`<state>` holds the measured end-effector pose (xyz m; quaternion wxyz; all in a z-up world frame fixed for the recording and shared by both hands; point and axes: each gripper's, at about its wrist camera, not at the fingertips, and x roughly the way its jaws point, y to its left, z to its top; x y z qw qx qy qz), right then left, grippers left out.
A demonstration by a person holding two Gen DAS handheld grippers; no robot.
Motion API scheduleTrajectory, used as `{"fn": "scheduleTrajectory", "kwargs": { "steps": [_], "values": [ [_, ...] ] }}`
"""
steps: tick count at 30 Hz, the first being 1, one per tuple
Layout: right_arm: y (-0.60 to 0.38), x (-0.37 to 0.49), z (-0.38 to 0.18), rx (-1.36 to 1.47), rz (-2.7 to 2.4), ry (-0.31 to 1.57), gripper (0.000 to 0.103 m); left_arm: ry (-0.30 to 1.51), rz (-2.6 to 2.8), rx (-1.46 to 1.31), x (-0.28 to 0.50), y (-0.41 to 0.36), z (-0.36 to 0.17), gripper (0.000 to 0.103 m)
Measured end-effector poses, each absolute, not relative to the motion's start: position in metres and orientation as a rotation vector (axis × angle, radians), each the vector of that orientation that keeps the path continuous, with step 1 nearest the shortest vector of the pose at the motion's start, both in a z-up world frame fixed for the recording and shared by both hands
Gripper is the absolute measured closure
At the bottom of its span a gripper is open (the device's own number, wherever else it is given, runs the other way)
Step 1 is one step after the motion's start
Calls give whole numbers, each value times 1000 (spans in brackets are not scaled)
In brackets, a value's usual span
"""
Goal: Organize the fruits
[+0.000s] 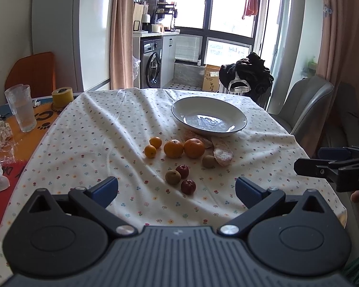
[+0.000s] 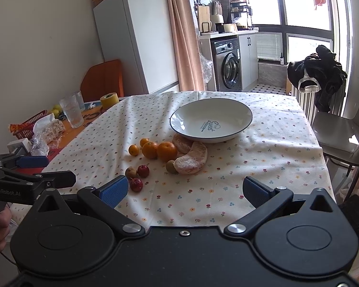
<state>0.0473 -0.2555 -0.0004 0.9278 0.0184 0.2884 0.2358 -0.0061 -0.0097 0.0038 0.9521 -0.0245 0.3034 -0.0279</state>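
— Where's the fruit?

— Oranges [image 1: 184, 147], pomelo segments [image 2: 191, 159] and small red fruits [image 1: 185, 179] lie clustered on the tablecloth [image 1: 95, 138] just near of the empty bowl [image 2: 210, 122].

— The grippers?

— Left gripper [image 1: 177, 190] and right gripper [image 2: 185, 190] hover on the near side, jaws spread wide, holding nothing, probably ready to pick.

Both wrist views face forward over table, share plate [image 1: 209, 117], fruit.
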Motion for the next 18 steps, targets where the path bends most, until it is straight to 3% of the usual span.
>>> {"fn": "scheduleTrajectory", "kwargs": {
  "steps": [18],
  "values": [
    [-256, 48, -1, 39, 474, 598, 0, 612, -59, -54, -7, -9, 4, 0]
  ]
}}
